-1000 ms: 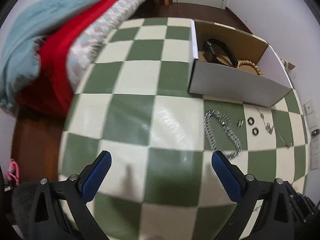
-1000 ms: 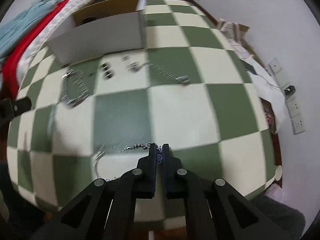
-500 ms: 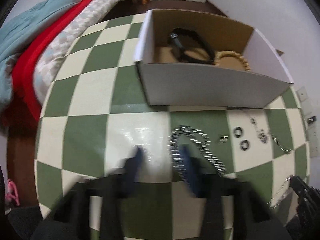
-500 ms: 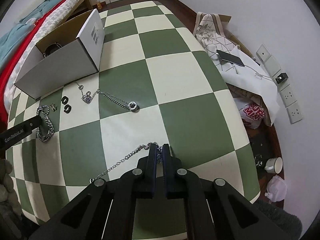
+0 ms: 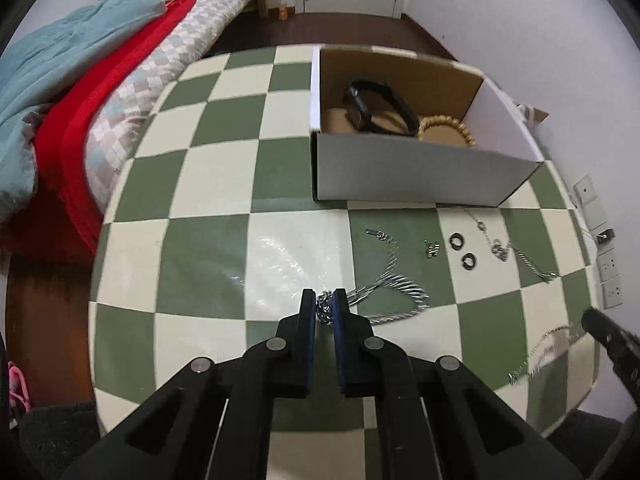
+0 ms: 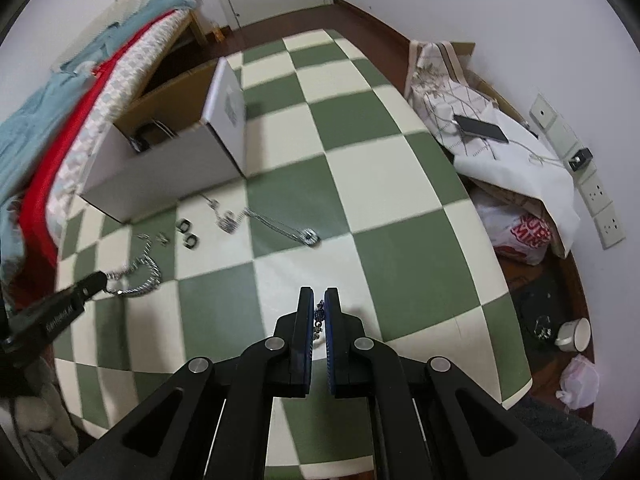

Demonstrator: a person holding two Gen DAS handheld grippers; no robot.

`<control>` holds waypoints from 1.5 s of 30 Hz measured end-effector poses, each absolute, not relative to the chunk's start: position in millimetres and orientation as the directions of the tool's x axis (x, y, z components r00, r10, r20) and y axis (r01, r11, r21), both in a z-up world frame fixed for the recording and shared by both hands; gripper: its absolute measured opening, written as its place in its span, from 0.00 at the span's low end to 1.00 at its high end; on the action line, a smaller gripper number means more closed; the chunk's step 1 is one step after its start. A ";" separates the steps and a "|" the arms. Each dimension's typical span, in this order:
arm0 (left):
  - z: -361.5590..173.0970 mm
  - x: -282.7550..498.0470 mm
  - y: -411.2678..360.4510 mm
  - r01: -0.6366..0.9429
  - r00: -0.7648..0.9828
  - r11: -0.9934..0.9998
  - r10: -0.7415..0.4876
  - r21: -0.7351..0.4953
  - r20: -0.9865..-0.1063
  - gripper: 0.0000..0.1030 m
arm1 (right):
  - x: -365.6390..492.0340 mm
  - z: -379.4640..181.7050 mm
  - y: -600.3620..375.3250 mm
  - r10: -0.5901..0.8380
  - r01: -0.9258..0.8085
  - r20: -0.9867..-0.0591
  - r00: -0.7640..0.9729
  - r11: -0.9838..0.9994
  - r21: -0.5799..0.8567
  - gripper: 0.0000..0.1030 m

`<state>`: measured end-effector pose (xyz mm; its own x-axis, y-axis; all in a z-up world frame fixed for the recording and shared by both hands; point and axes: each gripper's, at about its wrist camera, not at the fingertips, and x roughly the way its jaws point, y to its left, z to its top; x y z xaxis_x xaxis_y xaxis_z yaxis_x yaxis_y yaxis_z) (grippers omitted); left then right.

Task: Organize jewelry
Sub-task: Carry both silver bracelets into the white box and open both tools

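Fingers of left gripper clenched on thick silver curb chain; it trails right-forward toward open white cardboard box. Right gripper pinches thin silver chain, box far left-forward.

The checked tablecloth looks glossy, plastic-smooth. The thick chain is shiny metal. The box is matt cardboard. The blanket is soft cloth.

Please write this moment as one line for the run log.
left gripper: shut on thick chain | right gripper: shut on thin chain | box: open
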<state>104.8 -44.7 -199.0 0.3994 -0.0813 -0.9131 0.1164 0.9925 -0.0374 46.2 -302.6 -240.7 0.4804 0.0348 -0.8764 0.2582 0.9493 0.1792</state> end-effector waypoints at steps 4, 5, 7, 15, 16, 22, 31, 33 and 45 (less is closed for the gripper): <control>-176.8 96.9 -41.1 0.139 0.434 0.989 -0.107 -0.051 -0.895 0.05 | 47.3 -220.5 -298.2 0.071 0.225 -0.858 0.509 0.951 0.212 0.05; -171.3 95.7 -40.9 0.146 0.442 0.988 -0.114 -0.054 -0.890 0.05 | 48.6 -214.7 -296.7 0.081 0.215 -0.852 0.517 0.951 0.221 0.05; -158.2 94.9 -41.5 0.165 0.458 0.984 -0.134 -0.064 -0.879 0.05 | 50.4 -204.5 -293.1 0.095 0.196 -0.844 0.529 0.953 0.230 0.05; -104.9 108.4 -40.4 0.209 0.521 0.974 -0.191 -0.092 -0.832 0.05 | 68.2 -155.7 -275.2 0.129 0.107 -0.803 0.582 0.967 0.233 0.05; -97.4 111.9 -39.8 0.213 0.527 0.972 -0.200 -0.099 -0.826 0.05 | 72.5 -148.6 -272.8 0.133 0.095 -0.797 0.590 0.968 0.232 0.05; -65.1 144.5 -40.0 0.244 0.530 0.957 -0.266 -0.156 -0.805 0.05 | 103.3 -105.7 -258.1 0.145 0.036 -0.757 0.637 0.976 0.217 0.05; -57.8 208.9 -54.7 0.275 0.502 0.948 -0.282 -0.158 -0.818 0.05 | 164.3 -86.2 -240.8 0.154 -0.003 -0.753 0.639 0.980 0.197 0.05; -66.9 220.5 -58.1 0.280 0.474 0.946 -0.283 -0.162 -0.834 0.05 | 177.7 -92.5 -238.5 0.151 -0.004 -0.766 0.624 0.982 0.191 0.05; -149.4 257.8 -67.4 0.255 0.283 0.951 -0.244 -0.172 -0.928 0.06 | 238.5 -150.9 -252.4 0.154 0.038 -0.846 0.510 0.979 0.201 0.05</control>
